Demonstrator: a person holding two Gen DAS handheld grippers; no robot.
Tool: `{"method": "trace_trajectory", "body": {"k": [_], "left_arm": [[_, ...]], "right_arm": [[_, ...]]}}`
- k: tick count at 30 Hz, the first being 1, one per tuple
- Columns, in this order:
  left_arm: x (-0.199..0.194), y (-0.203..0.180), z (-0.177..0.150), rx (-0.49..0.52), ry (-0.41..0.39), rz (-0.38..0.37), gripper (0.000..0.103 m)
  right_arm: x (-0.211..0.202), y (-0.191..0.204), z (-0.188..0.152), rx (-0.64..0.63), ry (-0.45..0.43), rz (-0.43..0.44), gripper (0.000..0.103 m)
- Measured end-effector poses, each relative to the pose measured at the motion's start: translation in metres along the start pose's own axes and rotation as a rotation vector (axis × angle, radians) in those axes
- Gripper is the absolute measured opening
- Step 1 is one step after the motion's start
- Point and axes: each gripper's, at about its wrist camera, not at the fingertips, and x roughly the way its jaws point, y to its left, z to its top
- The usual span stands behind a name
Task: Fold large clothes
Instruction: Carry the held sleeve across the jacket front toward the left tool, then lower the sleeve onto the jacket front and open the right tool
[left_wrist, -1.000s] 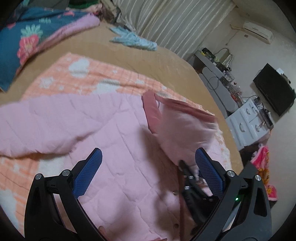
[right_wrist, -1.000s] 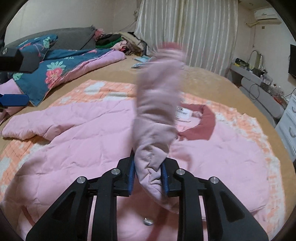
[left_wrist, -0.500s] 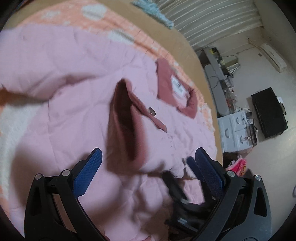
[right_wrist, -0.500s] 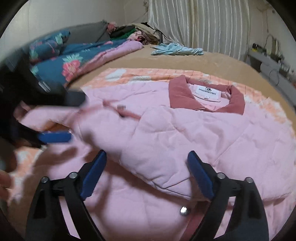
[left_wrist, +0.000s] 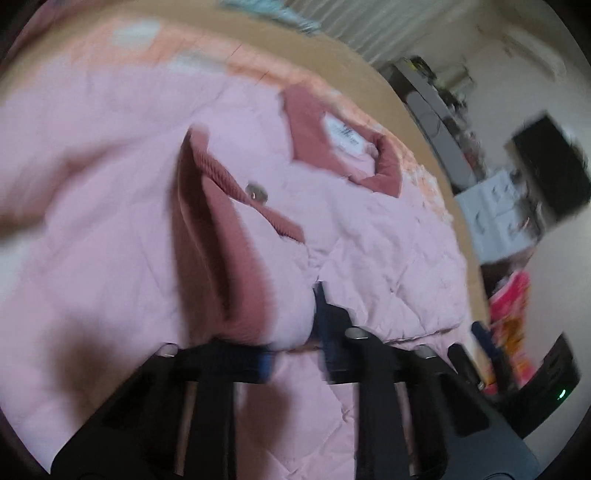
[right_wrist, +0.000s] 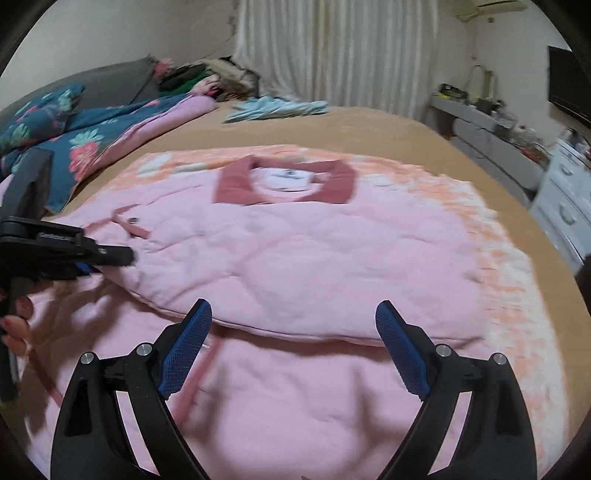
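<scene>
On the bed (right_wrist: 388, 125), over an orange-and-white checked blanket (right_wrist: 491, 236), lies a pink quilted jacket (right_wrist: 314, 258), soft and puffy with stitched diamond lines, its ribbed dusty-red collar (right_wrist: 236, 184) curving round a white label (left_wrist: 341, 134). One sleeve (right_wrist: 258, 266) is folded across the chest, ending in a ribbed dusty-red cuff (left_wrist: 236, 184) that carries a round metal snap (left_wrist: 255, 192). The left hand-held gripper (left_wrist: 295, 332), black-framed with blue textured pads, has just been closing and now stands clamped on the sleeve near the cuff, a bulge of pink padding pinched between its pads; in the right view it (right_wrist: 107, 256) reaches in from the left edge, held by a hand (right_wrist: 16, 321), and meets the same sleeve end. The right hand-held gripper (right_wrist: 293, 332) has just opened: its pads stand wide apart with nothing gripped, hovering over the lower edge of the folded sleeve, the jacket's body spread beneath and beyond it. A tan bedcover, smooth and flat, shows around the blanket. A dark blue floral quilt (right_wrist: 92, 147) with a pink edge lies bunched to the left, a pale blue cloth (right_wrist: 277, 107) lies farther back, and pleated white curtains (right_wrist: 351, 51) hang behind.
</scene>
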Motion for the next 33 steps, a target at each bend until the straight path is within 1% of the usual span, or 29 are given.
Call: {"method": "trace_trajectory", "body": {"k": [2,4,5,6,8,9,10,12,14,17,18,21,25,28,30,33], "left_arm": [[-0.025,-0.024,0.012,0.094,-0.073,0.012,0.008],[-0.045,-0.04,0.023,0.147,-0.136,0.006,0.008],[-0.059,-0.05,0.029,0.187,-0.178,0.007,0.008],[-0.066,-0.055,0.031,0.216,-0.204,0.016,0.008],[-0.073,-0.063,0.036,0.281,-0.253,0.062,0.008],[-0.069,-0.064,0.038,0.297,-0.263,0.085,0.008],[-0.063,-0.061,0.04,0.299,-0.262,0.107,0.008],[-0.047,-0.045,0.042,0.266,-0.228,0.14,0.008],[-0.03,-0.029,0.039,0.245,-0.194,0.177,0.008],[-0.007,0.008,0.029,0.164,-0.122,0.187,0.008],[-0.003,0.012,0.026,0.153,-0.113,0.189,0.008],[0.006,0.02,0.017,0.156,-0.099,0.206,0.009],[0.011,0.026,0.012,0.149,-0.089,0.203,0.009],[0.013,0.029,0.009,0.142,-0.08,0.196,0.009],[0.016,0.031,0.007,0.137,-0.069,0.191,0.009],[0.019,0.034,0.007,0.123,-0.057,0.175,0.012]], "right_arm": [[-0.007,-0.019,-0.001,0.032,-0.014,-0.034,0.09],[-0.01,-0.038,-0.001,0.067,-0.017,-0.058,0.09],[-0.011,-0.049,0.001,0.092,-0.02,-0.081,0.09],[-0.012,-0.058,0.001,0.11,-0.02,-0.095,0.09],[-0.011,-0.072,0.003,0.15,-0.007,-0.114,0.09],[-0.01,-0.076,0.004,0.163,-0.001,-0.12,0.09],[-0.007,-0.082,0.005,0.18,0.01,-0.128,0.09],[0.0,-0.085,0.006,0.197,0.035,-0.136,0.09],[0.011,-0.086,0.009,0.209,0.063,-0.126,0.09],[0.023,-0.081,0.012,0.199,0.089,-0.108,0.09],[0.027,-0.079,0.014,0.191,0.096,-0.101,0.09],[0.038,-0.07,0.018,0.183,0.122,-0.088,0.09],[0.055,-0.066,0.022,0.182,0.157,-0.061,0.09],[0.065,-0.068,0.02,0.179,0.188,-0.075,0.09],[0.078,-0.075,0.014,0.191,0.235,-0.111,0.09],[0.089,-0.087,0.001,0.219,0.259,-0.154,0.095]]}}
